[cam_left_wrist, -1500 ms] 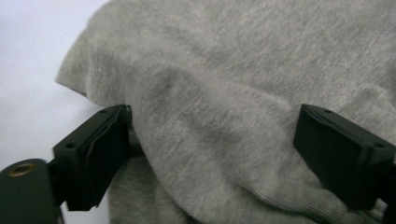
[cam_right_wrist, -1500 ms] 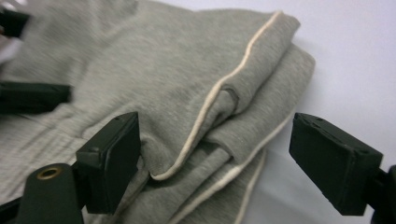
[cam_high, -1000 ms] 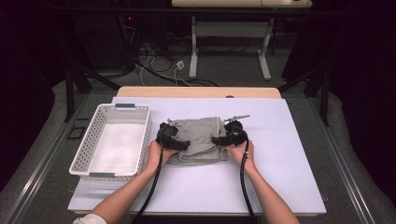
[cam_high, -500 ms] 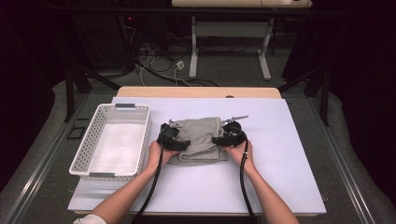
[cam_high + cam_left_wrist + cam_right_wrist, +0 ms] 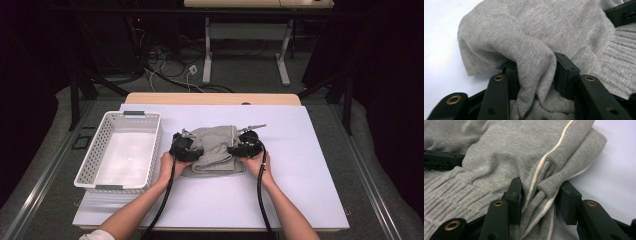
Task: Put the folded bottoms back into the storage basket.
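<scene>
Your left gripper [image 5: 536, 75] and right gripper [image 5: 540, 200], jaws just closing, each pinch a bunched fold of the grey garment [image 5: 215, 147] beside the white basket [image 5: 95, 172].

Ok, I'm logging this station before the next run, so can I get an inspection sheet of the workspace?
Surface: white table top, bare around the work.
Job's things: folded grey garment at centre.
Clutter: white basket at left, nothing seen inside.
Grippers: left claw and right claw have just been closing, each pinching a bunched garment edge.
Cables: black cables trail along the forearms.
Surroundings: dark room, desk legs and floor wires behind.
</scene>
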